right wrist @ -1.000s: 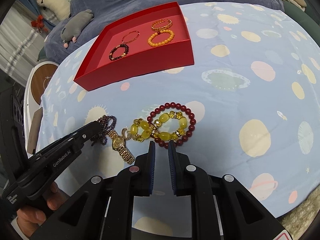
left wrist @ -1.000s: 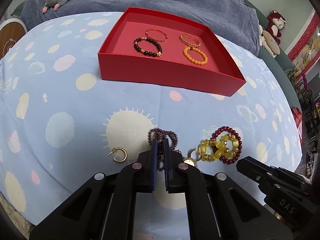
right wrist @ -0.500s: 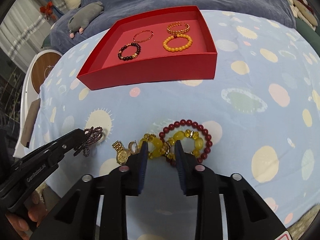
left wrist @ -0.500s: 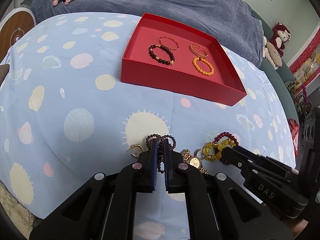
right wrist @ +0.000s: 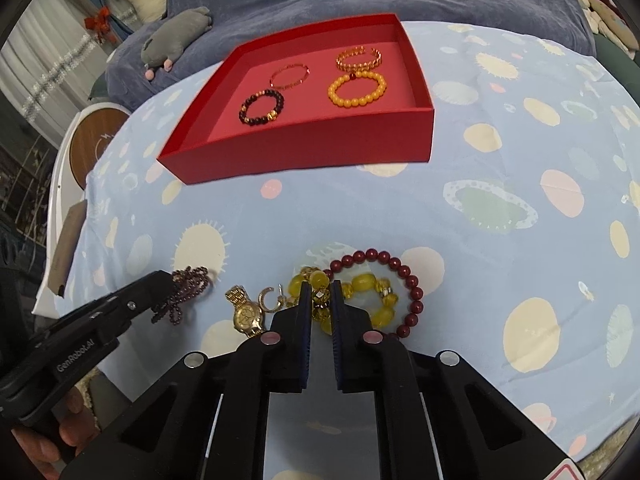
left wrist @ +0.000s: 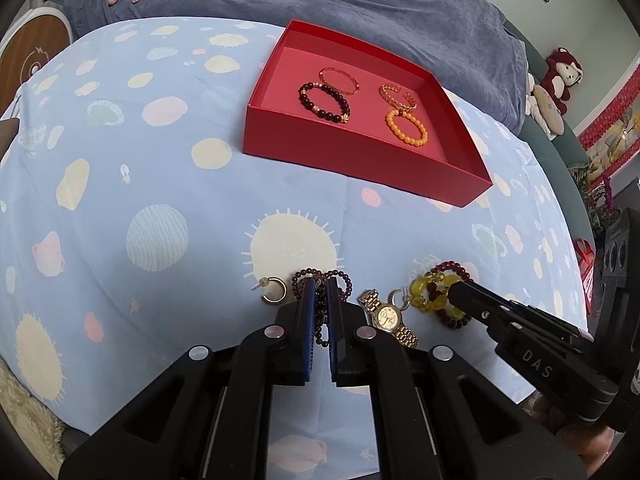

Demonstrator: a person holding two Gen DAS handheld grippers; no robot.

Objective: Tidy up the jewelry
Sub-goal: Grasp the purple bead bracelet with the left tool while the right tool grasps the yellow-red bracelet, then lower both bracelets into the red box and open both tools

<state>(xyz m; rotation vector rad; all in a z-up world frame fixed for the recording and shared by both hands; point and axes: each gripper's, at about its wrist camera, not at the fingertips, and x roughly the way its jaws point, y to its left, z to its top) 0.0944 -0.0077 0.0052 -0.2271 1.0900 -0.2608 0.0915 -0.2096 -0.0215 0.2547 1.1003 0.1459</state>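
Note:
My left gripper is shut on a dark purple beaded bracelet, held just above the cloth; it also shows in the right wrist view. My right gripper is closed on a yellow beaded bracelet that lies inside a dark red beaded bracelet. A gold watch and a gold hoop earring lie between and beside them. The red tray at the back holds several bracelets.
A blue spotted cloth covers the table. A second gold earring lies by the watch. A navy blanket with a grey plush toy is behind the tray. The table's front edge is close below my grippers.
My right gripper opened, moved forward over the yellow bracelet and closed on it. My left gripper stays shut on the purple bracelet and has risen and drawn back a little.

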